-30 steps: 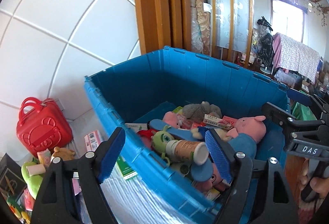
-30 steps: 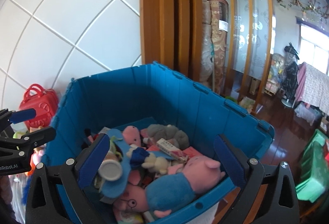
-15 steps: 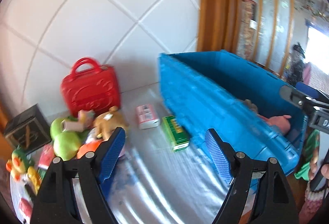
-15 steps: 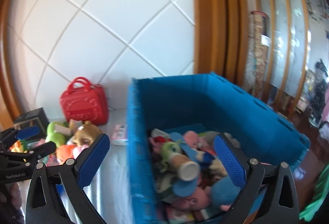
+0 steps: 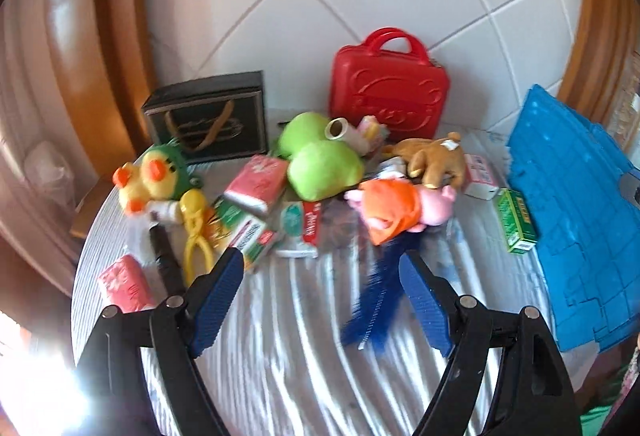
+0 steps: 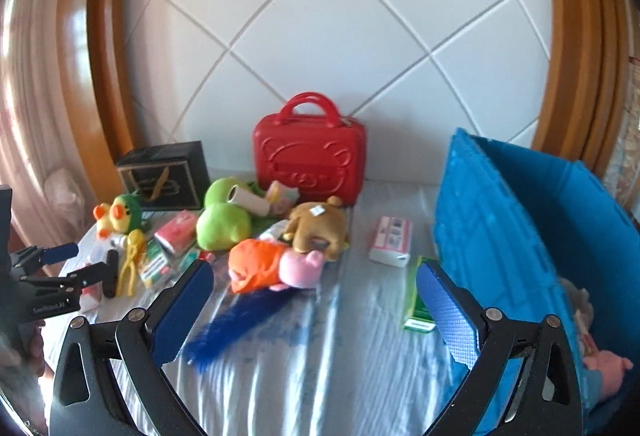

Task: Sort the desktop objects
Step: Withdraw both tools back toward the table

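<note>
Left wrist view shows the left gripper (image 5: 320,286) with its blue-padded jaws spread apart and holding nothing, above the striped cloth-covered table (image 5: 300,356), facing a heap of toys: a green plush frog (image 5: 320,160), a pink plush pig in orange (image 5: 396,208), a brown plush bear (image 5: 434,158) and a red hard-shell toy suitcase (image 5: 388,92) against the tiled wall. Right wrist view shows the right gripper (image 6: 316,306) likewise spread apart and empty, with the blue plastic storage crate (image 6: 504,236) at its right and a green carton (image 6: 420,296) lying just beside the crate's wall.

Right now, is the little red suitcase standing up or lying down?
Standing up. The red suitcase sits upright against the tiled wall, handle on top, behind the brown teddy bear.
</note>
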The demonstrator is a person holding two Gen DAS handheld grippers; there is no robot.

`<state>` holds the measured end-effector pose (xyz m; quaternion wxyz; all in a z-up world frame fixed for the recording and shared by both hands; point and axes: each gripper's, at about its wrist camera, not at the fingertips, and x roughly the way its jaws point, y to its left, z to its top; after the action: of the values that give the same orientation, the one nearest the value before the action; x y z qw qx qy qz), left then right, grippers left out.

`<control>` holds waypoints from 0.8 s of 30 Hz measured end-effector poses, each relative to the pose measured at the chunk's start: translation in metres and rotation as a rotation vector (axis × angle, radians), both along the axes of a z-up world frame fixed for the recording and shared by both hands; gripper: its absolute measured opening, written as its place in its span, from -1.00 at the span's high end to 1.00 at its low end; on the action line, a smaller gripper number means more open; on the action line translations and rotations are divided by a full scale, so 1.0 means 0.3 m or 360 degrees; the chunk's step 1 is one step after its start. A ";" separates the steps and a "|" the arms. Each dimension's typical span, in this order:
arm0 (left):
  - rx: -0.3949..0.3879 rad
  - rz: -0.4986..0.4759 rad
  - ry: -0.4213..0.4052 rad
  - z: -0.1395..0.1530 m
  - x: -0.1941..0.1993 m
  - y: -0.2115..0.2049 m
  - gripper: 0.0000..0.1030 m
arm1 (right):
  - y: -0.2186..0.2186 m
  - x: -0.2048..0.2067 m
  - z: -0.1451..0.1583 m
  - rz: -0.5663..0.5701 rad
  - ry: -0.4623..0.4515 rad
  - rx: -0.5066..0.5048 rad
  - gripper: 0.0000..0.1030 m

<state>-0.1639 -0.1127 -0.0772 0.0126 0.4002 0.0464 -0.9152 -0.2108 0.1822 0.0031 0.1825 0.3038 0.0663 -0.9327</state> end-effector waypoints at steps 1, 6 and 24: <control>0.0012 0.0062 -0.0043 -0.032 0.006 -0.063 -0.55 | -0.053 -0.008 -0.015 0.0048 -0.0022 0.0009 -1.00; 0.0059 0.0320 -0.0204 -0.167 0.059 -0.331 -0.55 | -0.313 -0.044 -0.107 0.0276 -0.0159 0.0044 -1.00; 0.0137 0.0629 -0.0511 -0.478 -0.055 -0.831 -0.55 | -1.109 -0.085 -0.484 0.0821 -0.0586 0.0273 -1.00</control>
<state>-0.1805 -0.3621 -0.2208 0.1814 0.5238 0.1599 -0.8168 -0.2365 -0.1504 -0.1420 0.3954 0.4549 0.1853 -0.7761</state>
